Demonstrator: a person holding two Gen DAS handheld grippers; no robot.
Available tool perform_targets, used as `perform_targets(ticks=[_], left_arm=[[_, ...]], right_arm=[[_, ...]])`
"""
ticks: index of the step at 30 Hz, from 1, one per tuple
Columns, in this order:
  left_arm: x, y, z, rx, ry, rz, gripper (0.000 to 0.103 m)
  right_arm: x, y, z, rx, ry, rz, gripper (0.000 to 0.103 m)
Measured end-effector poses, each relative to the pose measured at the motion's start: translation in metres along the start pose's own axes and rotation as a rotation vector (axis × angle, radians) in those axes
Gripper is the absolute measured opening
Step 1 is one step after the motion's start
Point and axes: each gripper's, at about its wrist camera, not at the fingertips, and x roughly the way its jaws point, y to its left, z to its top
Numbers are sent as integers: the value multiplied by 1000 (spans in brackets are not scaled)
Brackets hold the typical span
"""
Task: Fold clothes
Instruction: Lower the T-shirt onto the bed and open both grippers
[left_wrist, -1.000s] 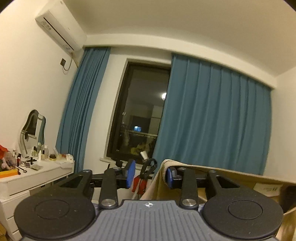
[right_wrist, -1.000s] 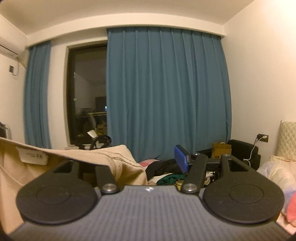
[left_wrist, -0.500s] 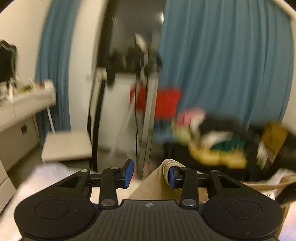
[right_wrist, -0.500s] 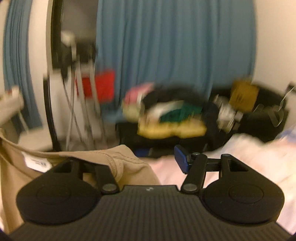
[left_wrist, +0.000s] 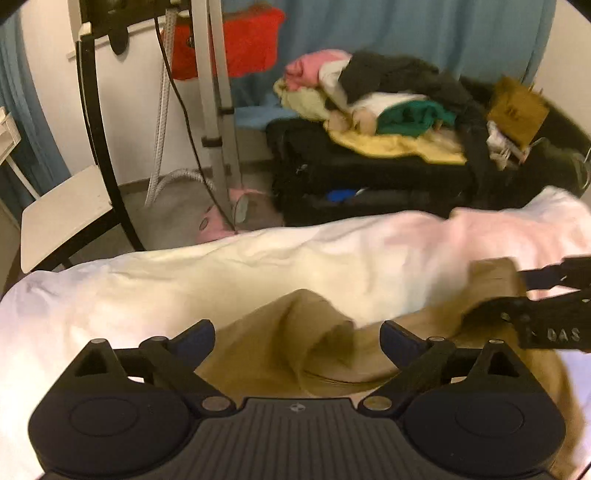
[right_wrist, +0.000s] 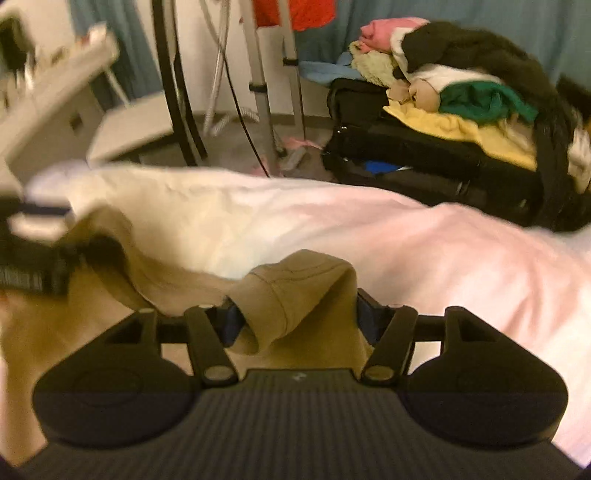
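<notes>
White-sheeted bed (left_wrist: 258, 266) (rumpled, pinkish toward one side) with tan garment (left_wrist: 280, 350) crumpled on top

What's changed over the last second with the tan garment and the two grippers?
Both grippers swung down from facing the curtains to over the bed. The left gripper has let go of the tan garment; its jaws are opening. The right gripper still holds its bunched edge, jaws easing open.

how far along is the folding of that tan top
Done: the tan garment has been laid on the white bedding. In hand: the left gripper is opening, its fingers clear of the cloth, while the right gripper has a bunched edge between its fingers, opening slightly. Left: the top lies rumpled, no fold made, and the clothes pile waits.
</notes>
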Motion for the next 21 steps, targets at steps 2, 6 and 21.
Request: perform_targets(ticks=[2,6,21], left_arm=[[-23,-2,-12,-34,-81,2,97],[-75,-11,-47,-78,-277,4,97],[-255,11,-287,-196,-446,-3,96]], right_arm=[[-20,-1,-12,77,-66,16,63],[-49,10,-52,100,-208,-41,63],[-241,109,-267,182,-594,-96,63]])
